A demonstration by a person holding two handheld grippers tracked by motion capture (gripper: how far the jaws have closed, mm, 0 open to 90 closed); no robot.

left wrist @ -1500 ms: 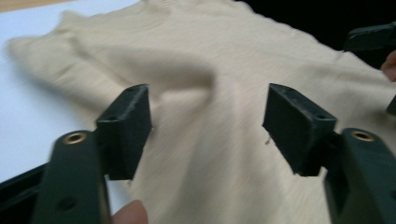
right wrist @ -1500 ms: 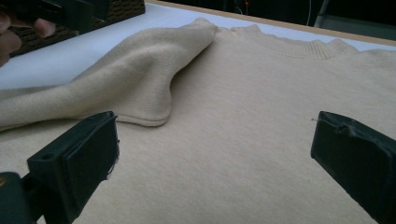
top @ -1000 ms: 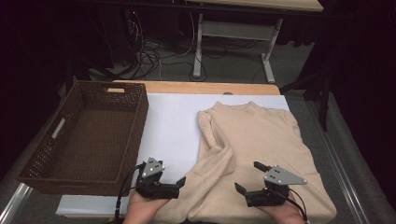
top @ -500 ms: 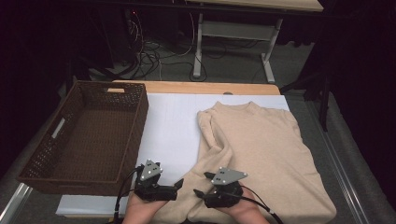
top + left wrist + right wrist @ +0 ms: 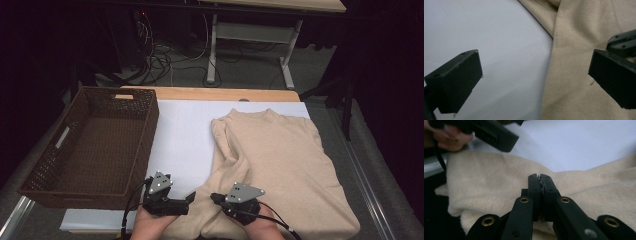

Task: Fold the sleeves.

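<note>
The beige sweater lies flat on the white sheet that covers the table, collar away from the person, its left sleeve folded in along the body and its hem at the near edge. The work in hand looks like folding it, and the step now is taking hold of the near hem area. The right gripper sits low on the cloth near the bottom left part of the sweater; its jaws have just been closing, and in the right gripper view they stand pressed together on the knit, most likely with a thin pinch of cloth between them, though the fold itself is too slight to make out for certain. The left gripper lies just beside it, pointing toward it, with its jaws spread wide: one jaw is over the bare sheet, the other over the sweater's edge, holding nothing. The next move seems to call for the left gripper to close on the sweater's edge, so that both can lift and carry the hem over evenly. Both hands rest low at the near edge, knuckles up. The brown wicker basket stands apart at the left, empty.
</note>
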